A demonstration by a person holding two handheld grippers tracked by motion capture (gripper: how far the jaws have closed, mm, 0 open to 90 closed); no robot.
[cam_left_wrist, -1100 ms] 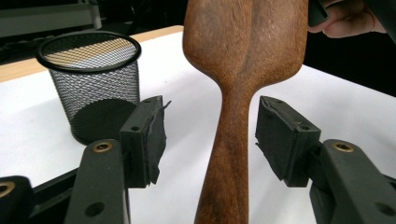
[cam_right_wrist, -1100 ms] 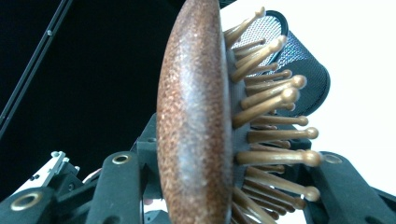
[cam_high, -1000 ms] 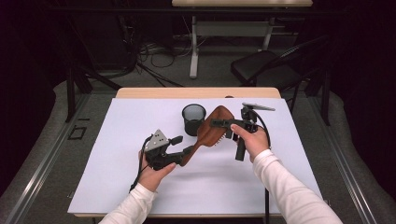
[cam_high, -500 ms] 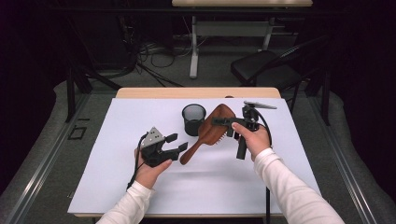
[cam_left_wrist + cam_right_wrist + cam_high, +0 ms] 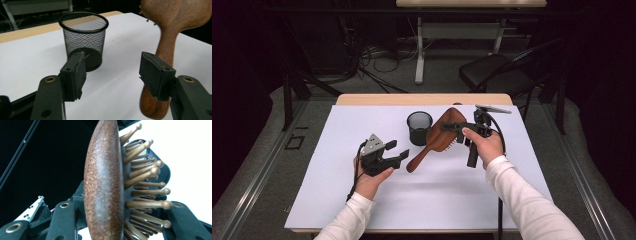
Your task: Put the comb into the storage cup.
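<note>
In the high view the left gripper point(image 5: 398, 153) hovers over the white table cover point(image 5: 337, 200), low and left of centre, held in the person's left hand point(image 5: 371, 181). Its jaws stand apart with nothing between them, and they have just been opening further. In the left gripper view the two black pads point(image 5: 152, 72) frame bare cover, the handle tip of the brush lying just outside the right-hand pad at about 4 o'clock (near it, whether touching I cannot tell).

At 12 o'clock from that gripper stands the black mesh cup point(image 5: 419, 127), upright, mouth up.

Just right of the cup is the wooden hairbrush point(image 5: 443, 134). Its long axis runs on a slant: the handle points toward 7 o'clock, the broad oval head toward 1 o'clock, near the far middle of the table.

The right gripper point(image 5: 453, 126), in the right hand point(image 5: 484, 146), reaches in from 3 o'clock and is clamped across the brush head. In the right gripper view the head stands on edge between the jaws, wooden back to the left, bristles point(image 5: 147, 173) to the right.
</note>
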